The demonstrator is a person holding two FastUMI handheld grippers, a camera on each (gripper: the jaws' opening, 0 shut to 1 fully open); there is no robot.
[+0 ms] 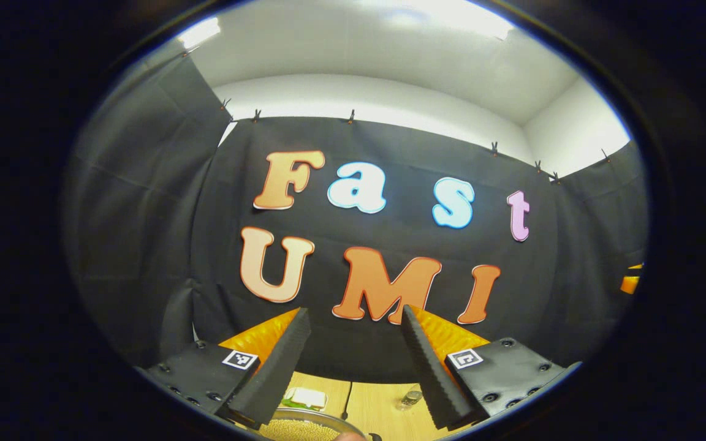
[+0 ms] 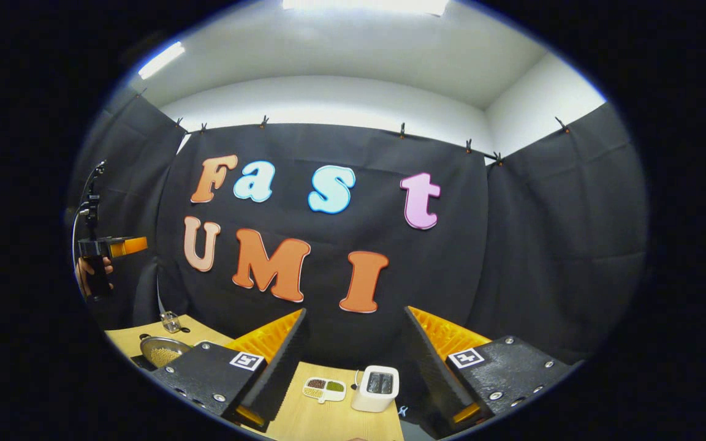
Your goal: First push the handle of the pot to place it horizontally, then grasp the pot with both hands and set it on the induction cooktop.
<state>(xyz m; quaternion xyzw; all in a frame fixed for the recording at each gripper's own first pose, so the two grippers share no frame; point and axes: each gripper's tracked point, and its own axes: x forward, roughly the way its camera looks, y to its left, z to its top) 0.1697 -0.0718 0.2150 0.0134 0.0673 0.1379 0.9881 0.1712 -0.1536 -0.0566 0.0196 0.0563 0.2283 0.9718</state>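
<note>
Left gripper view shows the left hand-held gripper held high, jaws spread and empty, with the pot of grain on the tabletop just below its fingers. The right hand-held gripper is likewise open. Judging by this, no step has begun; lowering toward the pot's handle comes next.

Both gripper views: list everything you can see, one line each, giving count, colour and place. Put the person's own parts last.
Table: one, light wood, along the bottom of both views.
Pot: one, metal, holding pale yellowish grains, at the table's left end in the right gripper view.
Divided dish: one, white, holding brown, green and pale fillings, mid-table.
Toaster: one, white, right of the dish.
Small jar: one, clear, behind the pot.
Left gripper: one, open, raised above the pot.
Right gripper: one, open, raised above the table.
Hand: one, holding the left gripper, far left of the right gripper view.
</note>
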